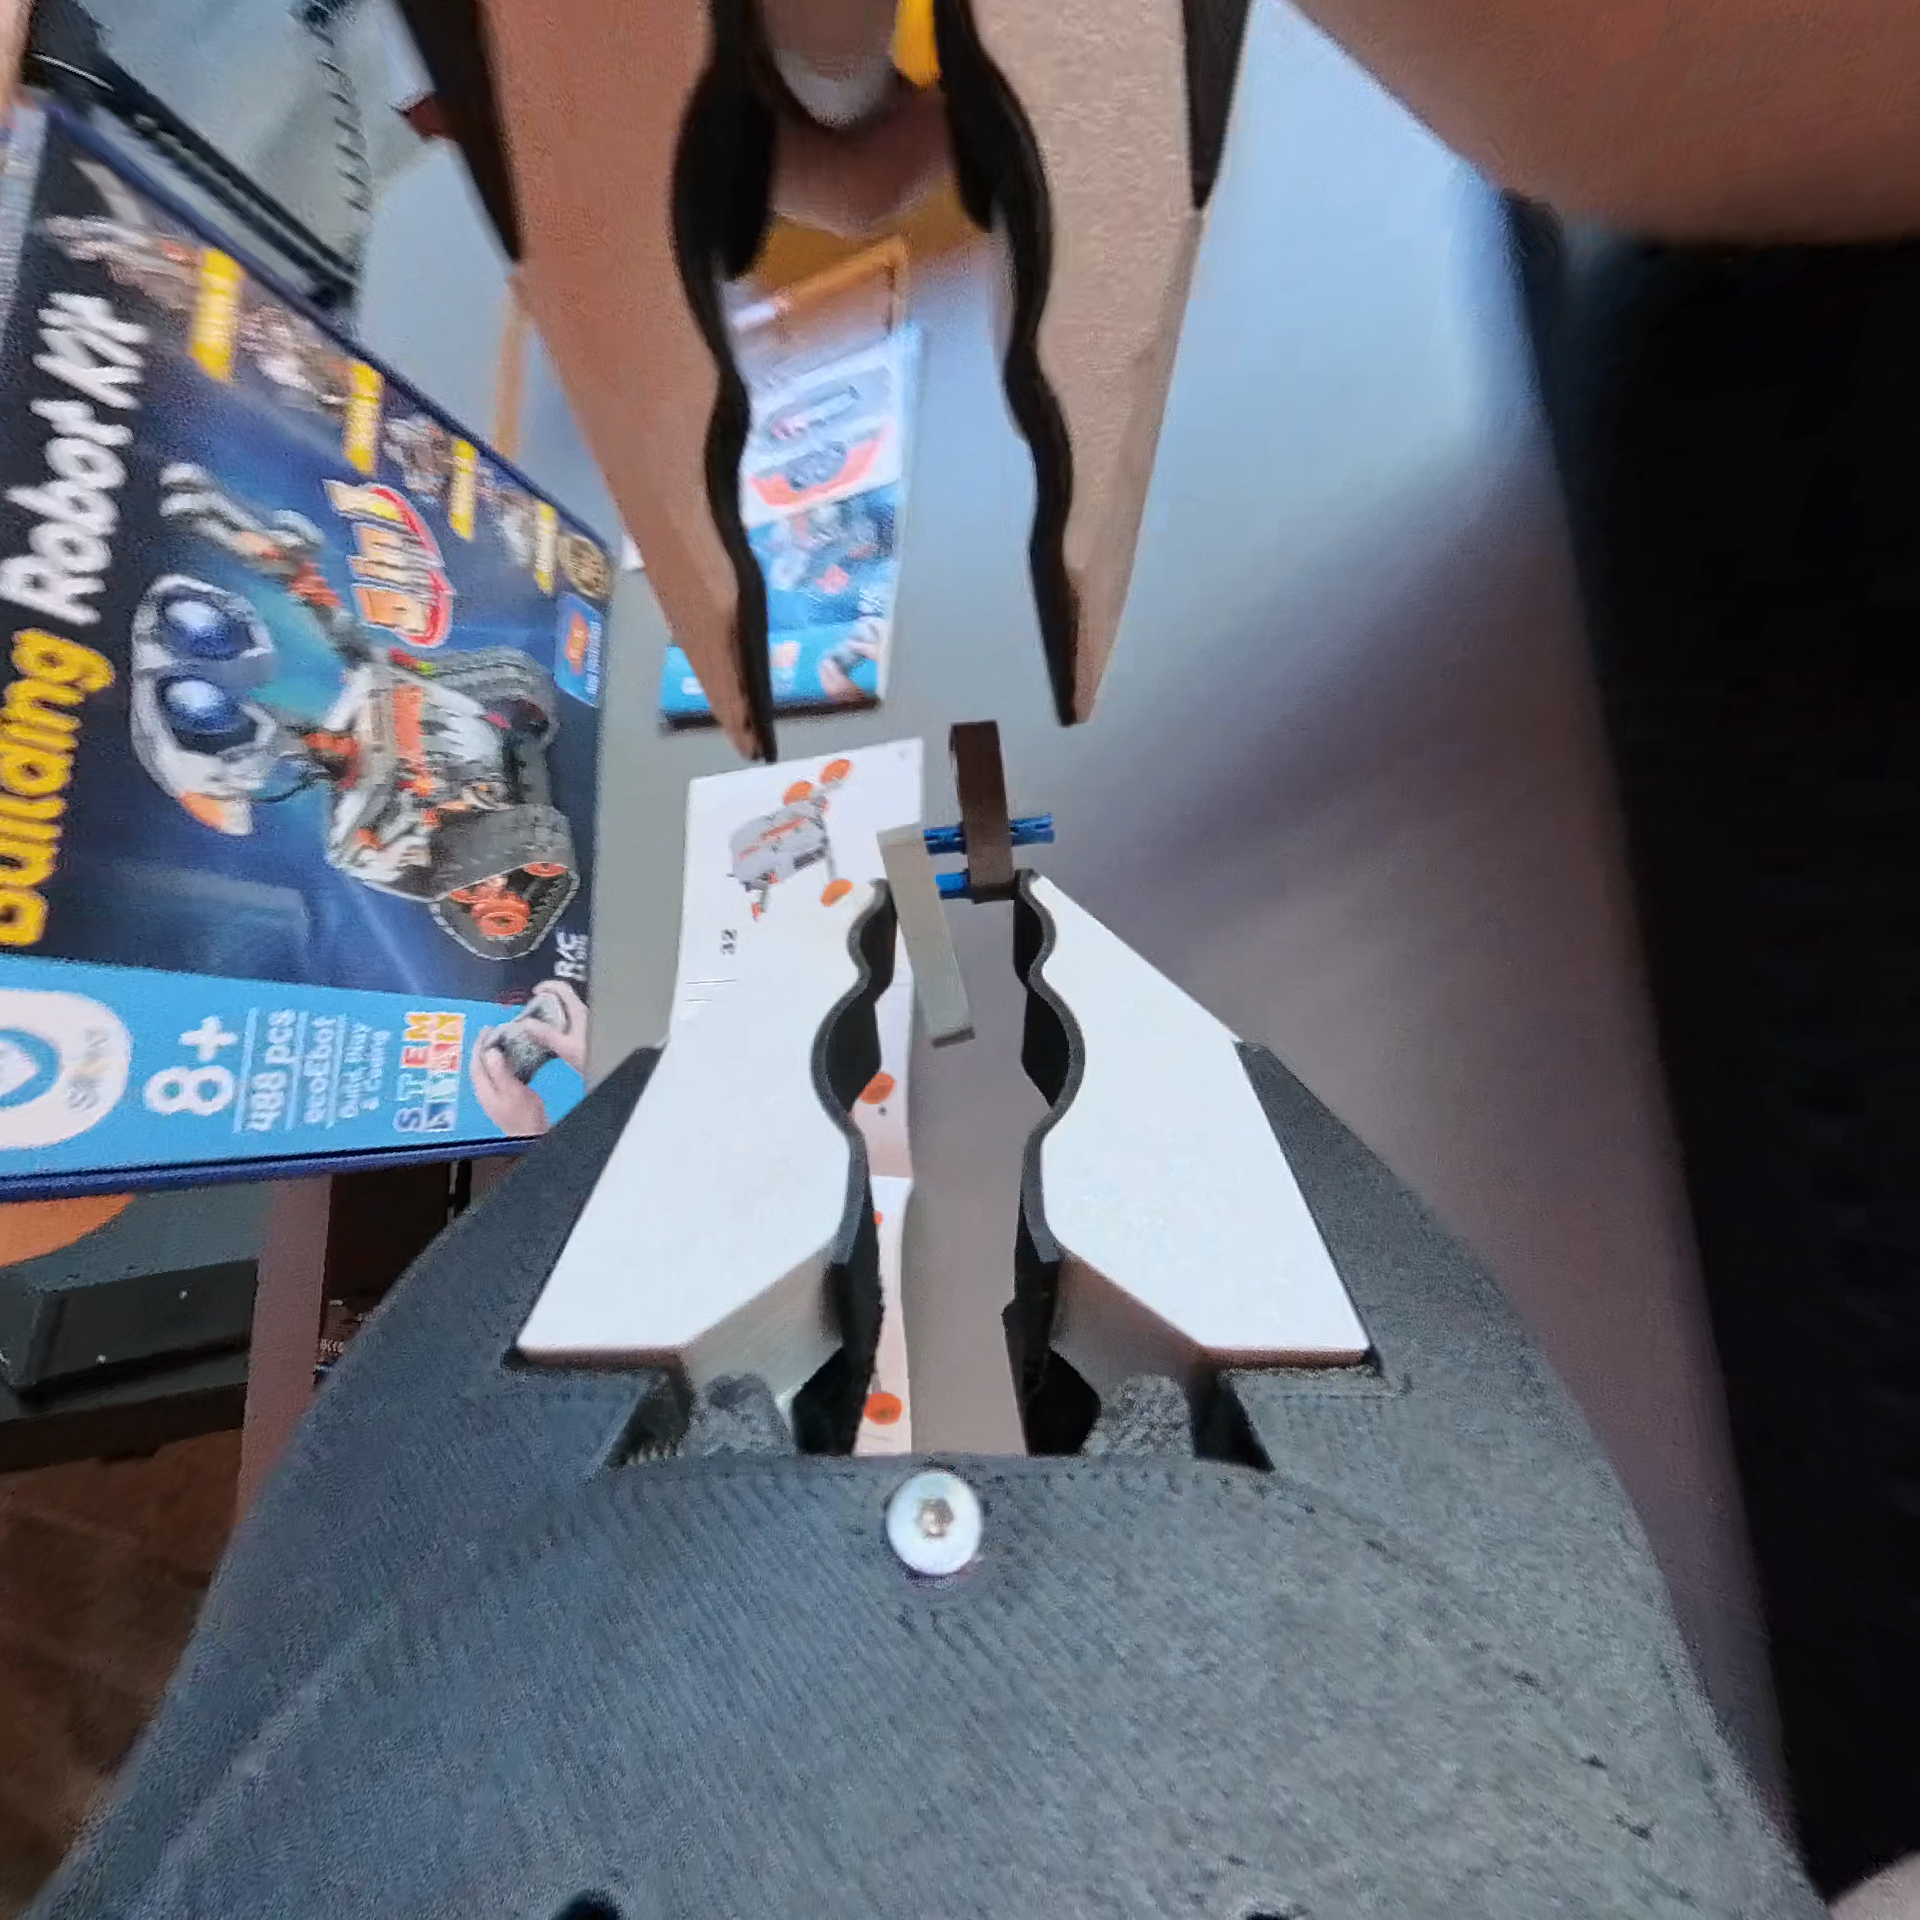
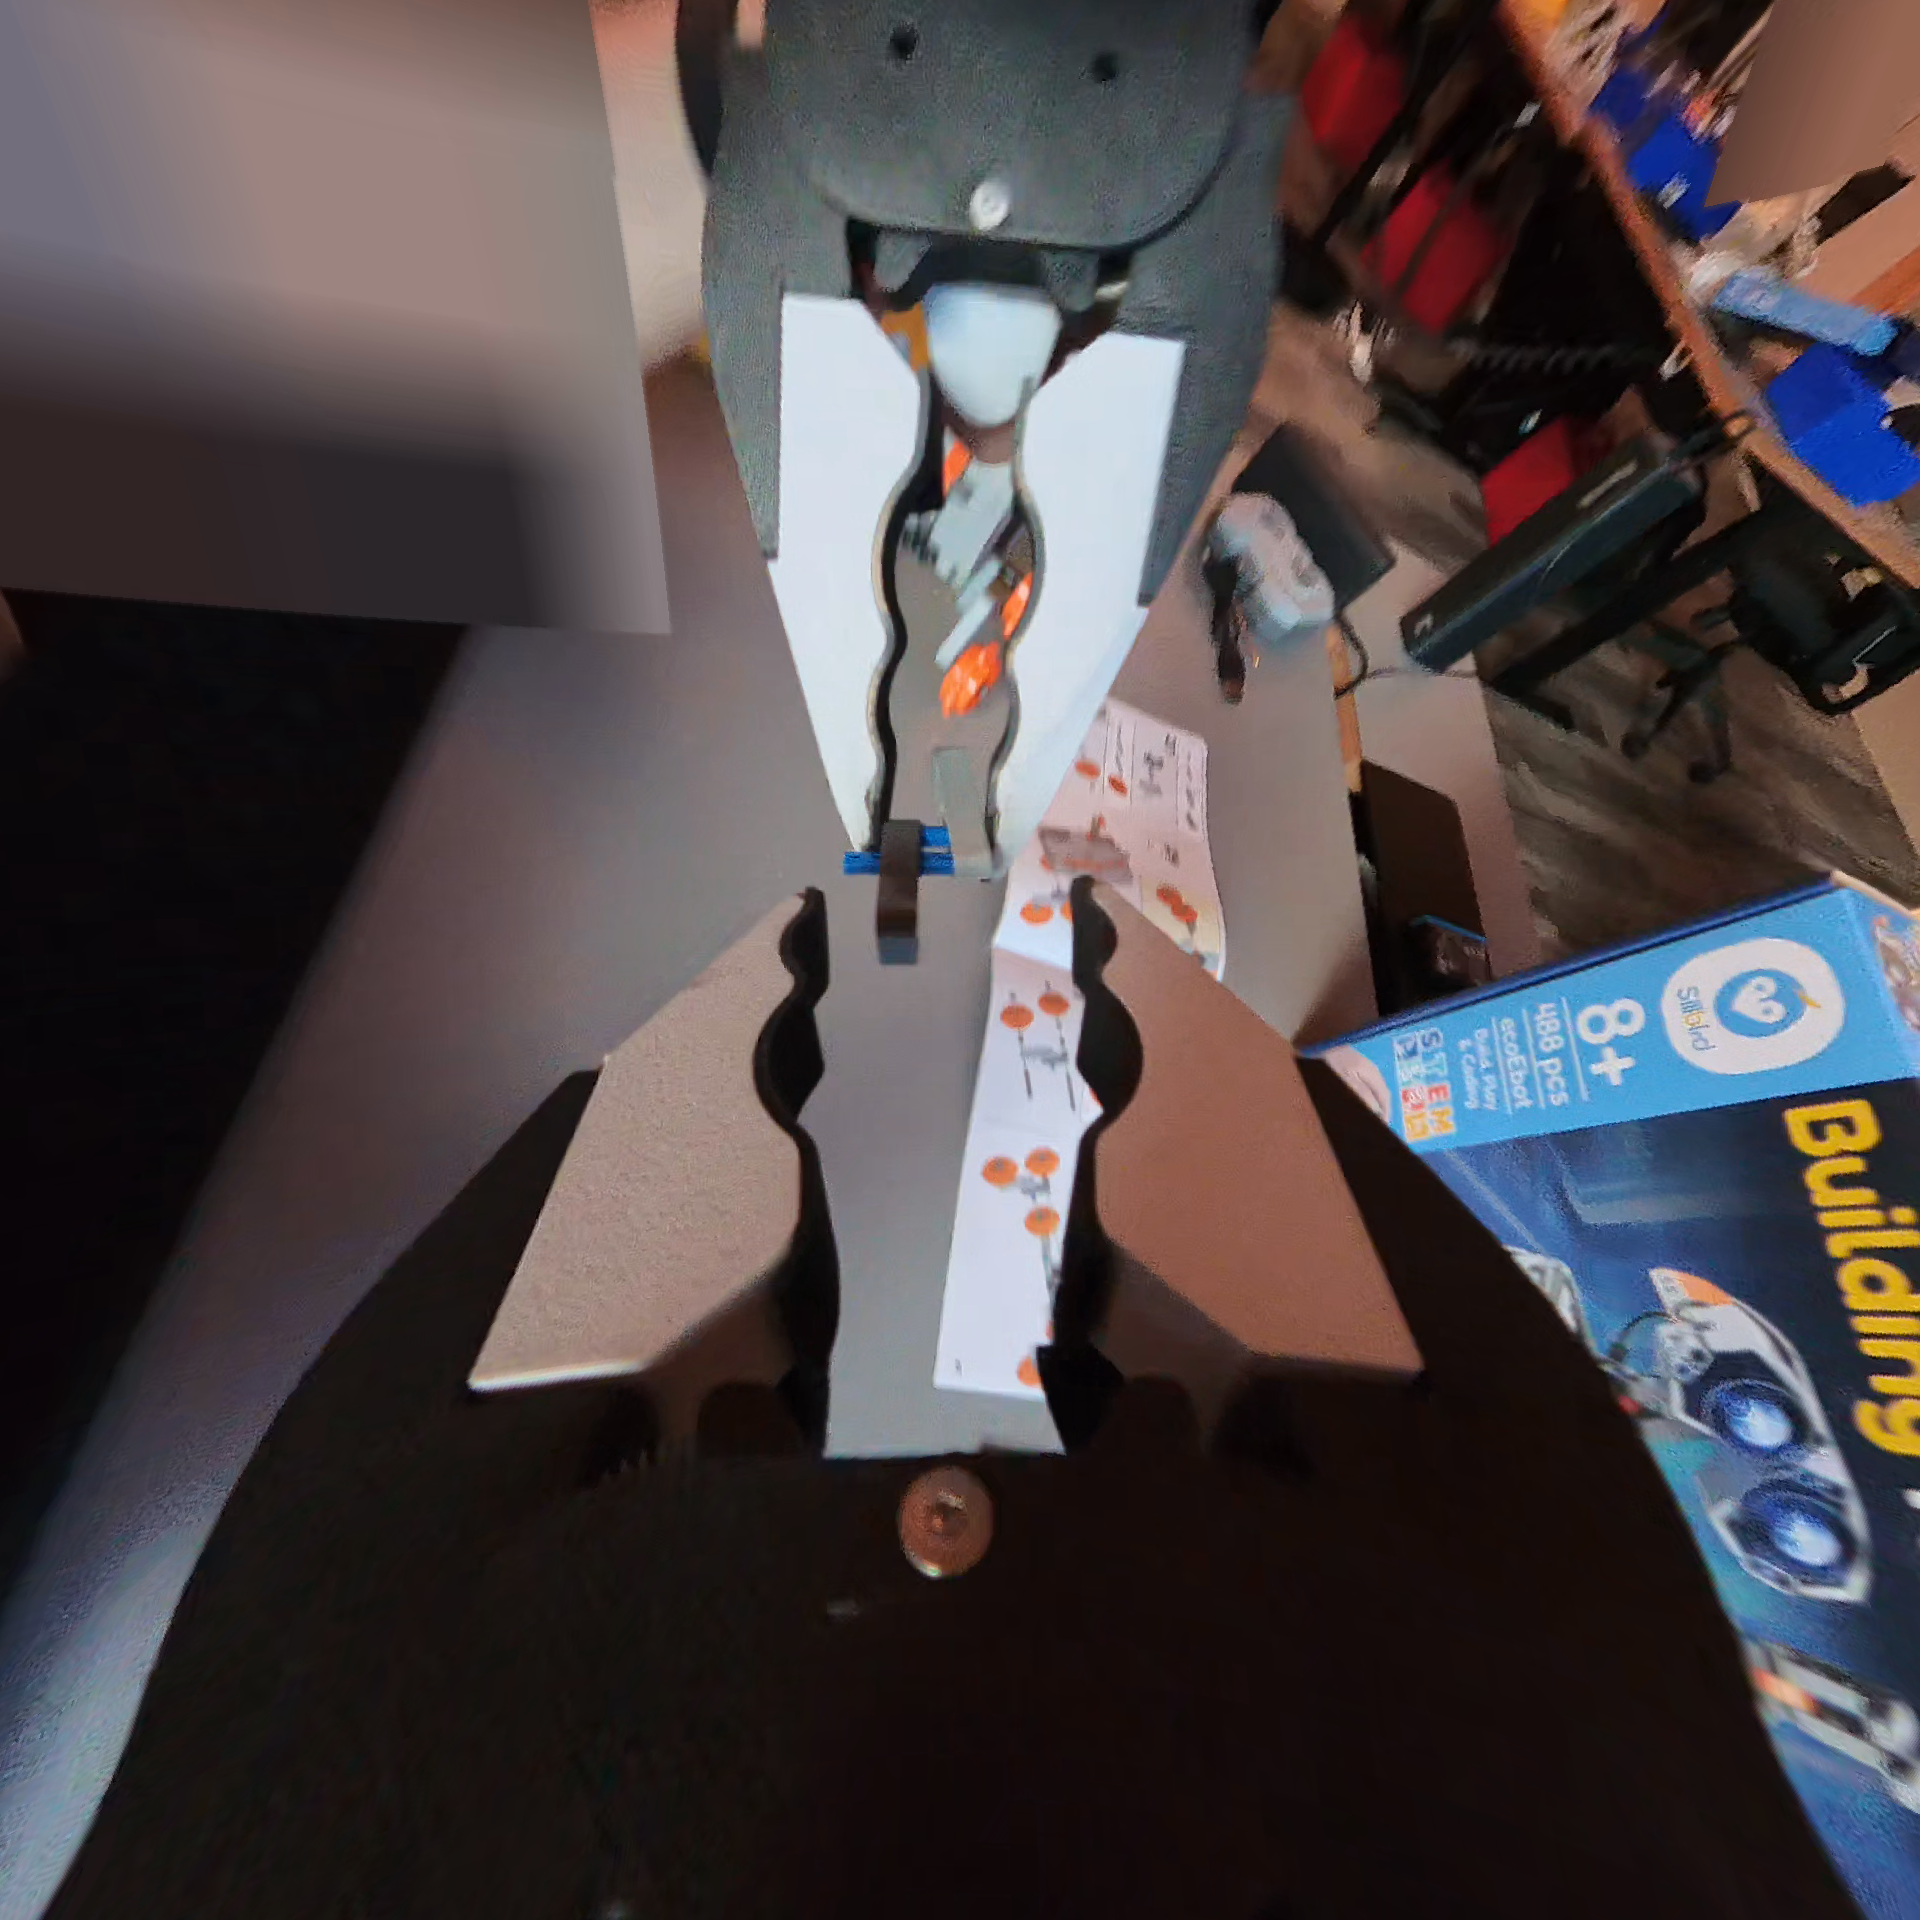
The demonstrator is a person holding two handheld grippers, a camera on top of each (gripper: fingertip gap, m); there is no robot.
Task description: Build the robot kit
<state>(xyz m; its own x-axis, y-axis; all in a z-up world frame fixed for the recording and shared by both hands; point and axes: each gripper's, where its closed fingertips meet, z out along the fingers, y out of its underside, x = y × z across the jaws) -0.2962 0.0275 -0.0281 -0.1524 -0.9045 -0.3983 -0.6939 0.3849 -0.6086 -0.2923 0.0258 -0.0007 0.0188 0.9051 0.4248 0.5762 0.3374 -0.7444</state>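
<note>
Blue pegs (image 1: 987,831) are joining a dark beam (image 1: 982,810) to a grey beam (image 1: 928,940), and this small assembly is sitting at the tips of the left gripper (image 1: 954,891). Its white fingers (image 1: 1132,1091) are standing narrowly apart with the grey beam lying between them; whether they are actually pinching the piece or only bracketing it cannot be told, though the assembly is hanging above the table, which suggests a grip. The dark beam is projecting forward beyond the tips, apparently so that the free end is being offered to the opposite tool.

The right gripper (image 2: 945,899) is facing the left one tip to tip, its fingers spread wide and holding nothing; the dark beam (image 2: 900,904) is lying just ahead of its opening, between the two tips and apart from both.

An instruction sheet (image 2: 1023,1174) is lying flat on the grey table (image 2: 582,831) beneath both tools. A blue kit box (image 1: 281,675) is resting to the left of the left gripper.
</note>
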